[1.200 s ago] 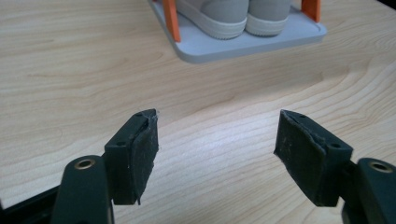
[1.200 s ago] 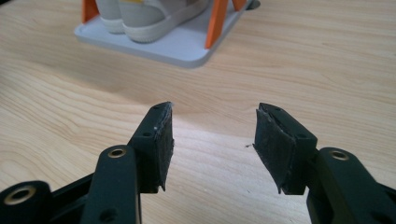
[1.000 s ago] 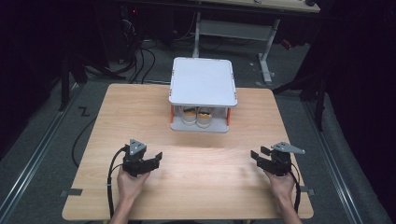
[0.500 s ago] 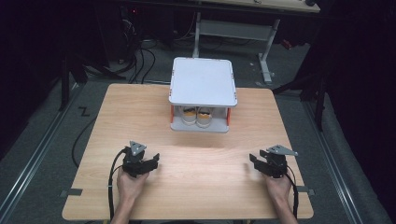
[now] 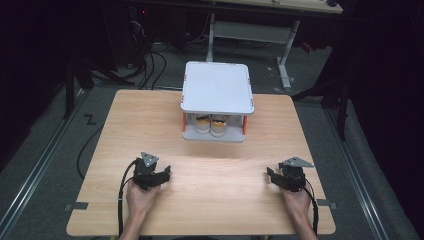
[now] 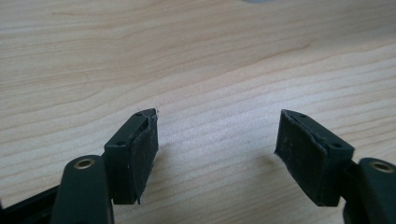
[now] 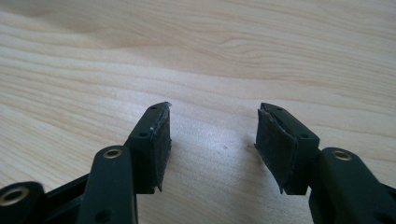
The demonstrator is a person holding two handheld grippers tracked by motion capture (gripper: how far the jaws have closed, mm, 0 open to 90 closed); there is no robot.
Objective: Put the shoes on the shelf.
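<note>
A white 2-tier rack stands at the far middle of the wooden table, its flat top panel carried on orange posts. On its lower shelf sits 1 pair of white shoes, side by side; their detail is too small to read.

The left gripper rests on the near left of the table, held in the person's left hand. In the left gripper view its jaws stand wide apart over bare wood, gripping nothing.

The right gripper rests on the near right, held in the right hand. Its jaws are likewise parted and empty. Both grippers lie well apart from the rack.
</note>
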